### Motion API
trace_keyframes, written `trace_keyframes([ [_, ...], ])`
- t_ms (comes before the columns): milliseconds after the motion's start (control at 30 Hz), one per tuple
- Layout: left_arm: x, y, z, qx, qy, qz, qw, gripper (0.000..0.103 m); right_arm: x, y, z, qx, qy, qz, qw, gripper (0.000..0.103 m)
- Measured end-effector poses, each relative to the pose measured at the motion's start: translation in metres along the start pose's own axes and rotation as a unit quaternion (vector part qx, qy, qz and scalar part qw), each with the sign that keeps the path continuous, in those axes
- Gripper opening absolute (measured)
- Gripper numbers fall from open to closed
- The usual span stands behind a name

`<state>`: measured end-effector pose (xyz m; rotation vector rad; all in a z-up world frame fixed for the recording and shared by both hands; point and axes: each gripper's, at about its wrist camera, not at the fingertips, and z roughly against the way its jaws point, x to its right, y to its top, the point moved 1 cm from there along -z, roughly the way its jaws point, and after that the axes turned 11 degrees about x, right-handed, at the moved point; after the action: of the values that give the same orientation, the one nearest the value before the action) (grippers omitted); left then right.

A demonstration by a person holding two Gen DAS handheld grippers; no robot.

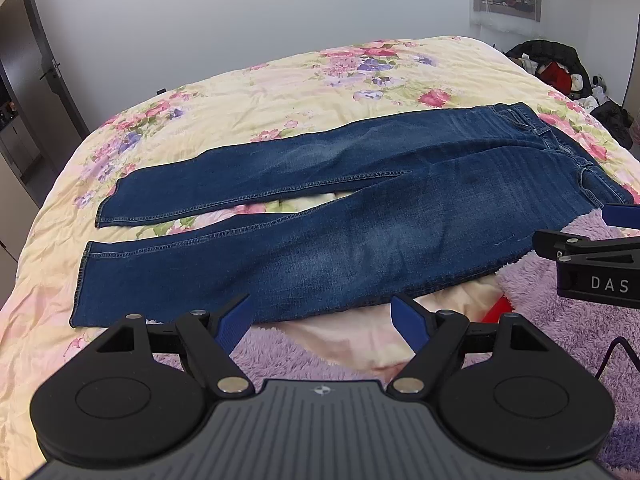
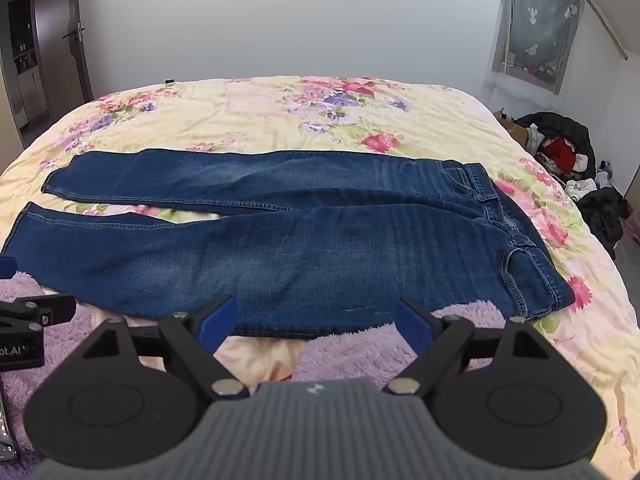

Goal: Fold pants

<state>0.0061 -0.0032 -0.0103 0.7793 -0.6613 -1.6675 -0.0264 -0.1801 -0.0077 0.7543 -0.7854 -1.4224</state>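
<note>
Left wrist view: the dark blue denim pants point(image 1: 320, 208) lie spread flat on the floral quilted bed point(image 1: 280, 92), legs apart, ready for folding; the left claw point(image 1: 322, 320) hovers spread apart, empty, at the near leg's edge.

Right wrist view: the right claw point(image 2: 316, 320) gapes equally wide, holding nothing, poised near the thigh seam by the waistband point(image 2: 516, 240).

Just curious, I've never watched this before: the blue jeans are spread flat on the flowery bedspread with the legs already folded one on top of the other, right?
Not quite. The blue jeans do lie flat on the flowery bedspread, but the legs lie side by side, with bedspread showing in the gap between them. Both wrist views show it.
</note>
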Motion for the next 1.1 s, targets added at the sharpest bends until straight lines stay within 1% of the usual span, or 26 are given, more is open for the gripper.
trace_keyframes([
  [467, 0.0018, -0.0004, 0.0031, 0.006, -0.012, 0.001, 0.9999, 0.091, -0.0008, 0.0010, 0.0011, 0.001, 0.000, 0.009, 1.000, 0.082],
  [833, -0.0042, -0.0020, 0.0058, 0.006, -0.014, 0.004, 0.9999, 0.091, -0.0024, 0.0009, 0.0020, 0.002, -0.002, 0.010, 1.000, 0.082],
  [867, 0.0020, -0.0006, 0.0025, 0.006, -0.012, 0.000, 0.9999, 0.090, -0.0025, 0.0006, 0.0021, 0.002, -0.002, 0.010, 1.000, 0.082],
  [1100, 0.0031, -0.0020, 0.0021, 0.006, -0.011, 0.001, 0.9999, 0.090, -0.0012, 0.0000, 0.0033, 0.003, -0.004, 0.005, 1.000, 0.082],
])
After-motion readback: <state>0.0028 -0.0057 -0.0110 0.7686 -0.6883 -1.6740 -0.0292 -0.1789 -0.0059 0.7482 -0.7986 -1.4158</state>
